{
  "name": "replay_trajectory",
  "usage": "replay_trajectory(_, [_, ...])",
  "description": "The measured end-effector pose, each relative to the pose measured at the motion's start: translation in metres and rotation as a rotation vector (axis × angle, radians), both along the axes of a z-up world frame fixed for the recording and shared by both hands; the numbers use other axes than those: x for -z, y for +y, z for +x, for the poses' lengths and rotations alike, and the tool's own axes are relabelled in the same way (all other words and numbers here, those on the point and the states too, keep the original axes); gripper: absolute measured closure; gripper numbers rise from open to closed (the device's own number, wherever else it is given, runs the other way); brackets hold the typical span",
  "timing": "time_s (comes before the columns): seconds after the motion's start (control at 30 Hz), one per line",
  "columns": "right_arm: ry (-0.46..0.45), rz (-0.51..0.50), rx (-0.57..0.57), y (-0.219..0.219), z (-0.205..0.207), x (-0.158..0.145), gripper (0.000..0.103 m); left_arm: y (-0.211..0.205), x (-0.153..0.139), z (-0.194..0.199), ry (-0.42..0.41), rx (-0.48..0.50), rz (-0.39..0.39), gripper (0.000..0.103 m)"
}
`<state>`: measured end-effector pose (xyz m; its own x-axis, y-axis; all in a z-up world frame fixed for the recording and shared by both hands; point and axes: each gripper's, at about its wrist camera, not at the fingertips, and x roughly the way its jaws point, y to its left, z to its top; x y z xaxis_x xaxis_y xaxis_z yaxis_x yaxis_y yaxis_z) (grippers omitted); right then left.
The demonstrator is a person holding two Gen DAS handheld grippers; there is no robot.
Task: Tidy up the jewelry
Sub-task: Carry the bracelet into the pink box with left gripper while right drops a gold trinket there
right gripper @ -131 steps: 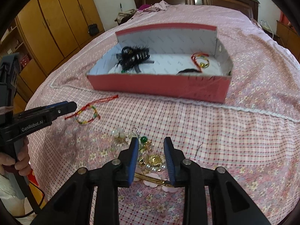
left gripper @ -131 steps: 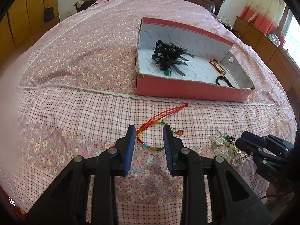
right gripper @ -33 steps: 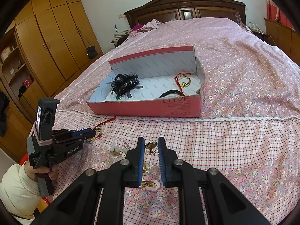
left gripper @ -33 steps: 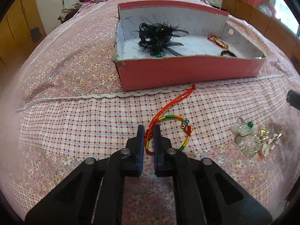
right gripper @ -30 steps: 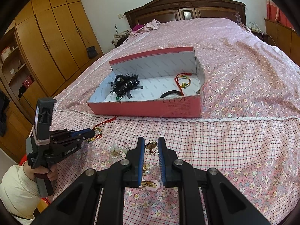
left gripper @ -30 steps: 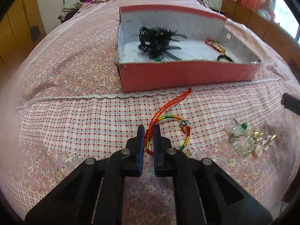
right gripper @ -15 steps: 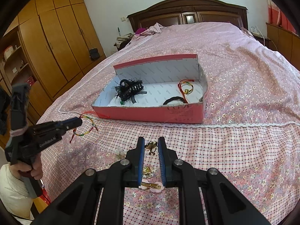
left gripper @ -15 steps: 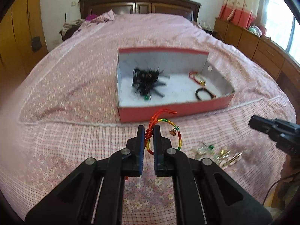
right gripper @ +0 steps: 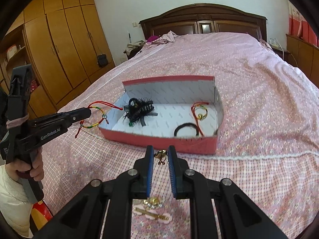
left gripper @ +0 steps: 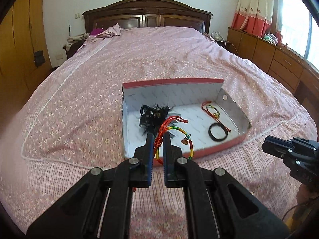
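1. Bedroom. Work surface is a bed under a pink floral-and-check bedspread; a dark wooden headboard stands at the far end, orange-brown wardrobes on the left wall.
2. A shallow pink cardboard box with white lining sits open on the bedspread.
3. Box contents: a black feathered hair clip at the left end, a black elastic hair band near the front right, and a red cord bracelet with a gold bead towards the right wall.
4. Left gripper: fingers nearly closed, pinching the knotted red cord of a rainbow-striped braided bracelet. The bracelet hangs clear of the bedspread; in the right wrist view it is beside the box's left front corner, outside the rim.
5. Right gripper: fingers close together, clamped on a small gold-coloured earring, held above the bedspread in front of the box's near wall.
6. On the bedspread beneath the right gripper: a pink-and-gold hair pin and a small cluster of gold trinkets, partly hidden by the fingers.
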<state>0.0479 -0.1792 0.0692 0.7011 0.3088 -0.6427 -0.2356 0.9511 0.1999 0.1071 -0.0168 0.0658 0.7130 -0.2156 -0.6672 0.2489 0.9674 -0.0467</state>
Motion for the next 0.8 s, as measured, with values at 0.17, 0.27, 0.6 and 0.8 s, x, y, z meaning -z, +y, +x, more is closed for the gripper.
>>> replay_trajectory(0.17, [-0.007, -0.018, 0.007, -0.001, 0.021, -0.004, 0.087, -0.004, 0.006, 0.016, 0.005, -0.008, 0.002, 0.103])
replay_trajectory(0.27, [-0.009, -0.029, 0.012, -0.001, 0.037, -0.005, 0.087, -0.007, 0.011, 0.026, 0.015, -0.013, 0.007, 0.103])
replay_trajectory(0.6, [0.028, -0.061, 0.045, -0.006, 0.08, 0.012, 0.087, -0.013, 0.035, 0.051, 0.065, -0.032, 0.013, 0.103])
replay_trajectory(0.8, [0.072, -0.079, 0.061, -0.01, 0.096, 0.033, 0.087, -0.012, 0.051, 0.059, 0.102, -0.045, 0.017, 0.103])
